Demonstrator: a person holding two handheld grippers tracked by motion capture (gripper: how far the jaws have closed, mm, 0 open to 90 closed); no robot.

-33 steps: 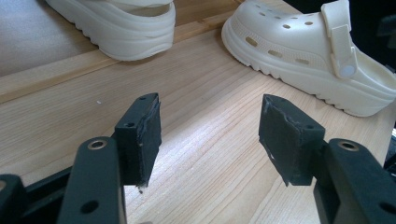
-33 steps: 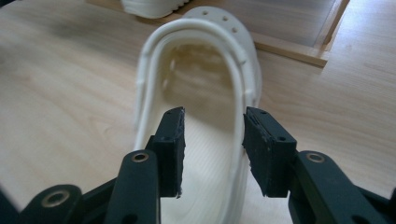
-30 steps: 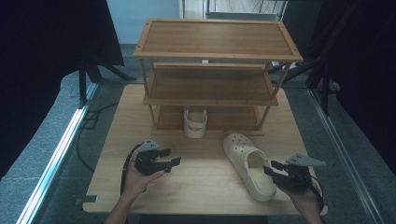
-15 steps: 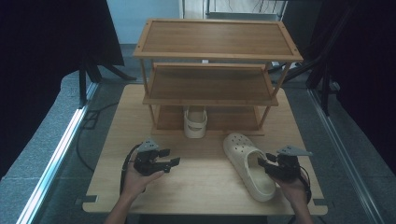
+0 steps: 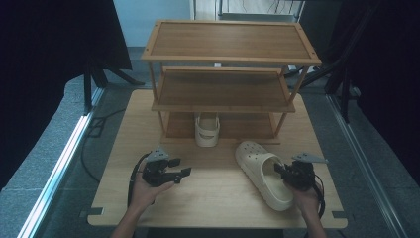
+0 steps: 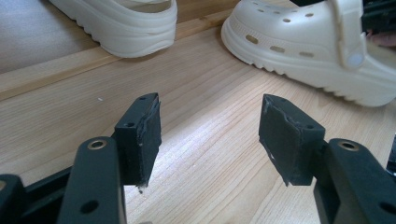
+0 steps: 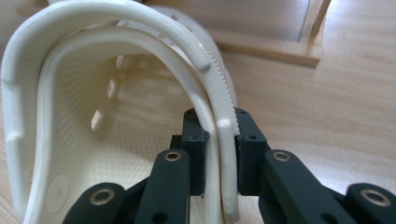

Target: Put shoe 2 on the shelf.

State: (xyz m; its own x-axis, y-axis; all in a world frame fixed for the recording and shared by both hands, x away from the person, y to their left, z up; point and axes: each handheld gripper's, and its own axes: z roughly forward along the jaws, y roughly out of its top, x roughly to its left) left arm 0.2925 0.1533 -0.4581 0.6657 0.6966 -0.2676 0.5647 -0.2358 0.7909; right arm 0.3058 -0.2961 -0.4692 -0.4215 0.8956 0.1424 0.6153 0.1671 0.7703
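A cream clog (image 5: 262, 173) lies on the wooden table (image 5: 218, 203) at the front right, toe toward the rack. My right gripper (image 5: 279, 171) is at its right side. In the right gripper view the jaws have just been closing, and the right gripper (image 7: 222, 154) now pinches the clog's (image 7: 93, 140) side wall and strap between its pads. My left gripper (image 5: 183, 173) rests at the front left, open, pointing right. In the left gripper view the left gripper (image 6: 210, 135) holds nothing, with bare table between its pads (image 6: 144, 135). A second cream clog (image 5: 207, 130) stands at the rack's bottom level.
A three-level wooden shoe rack (image 5: 230, 44) stands at the back of the table, its upper two shelves bare. The left gripper view shows both clogs ahead: the near one (image 6: 303, 51) and the one at the rack (image 6: 126, 23). Black cloth hangs on both sides.
My right gripper moved left up to the clog, and its jaws closed onto the clog's side wall. The left hand stayed where it was.
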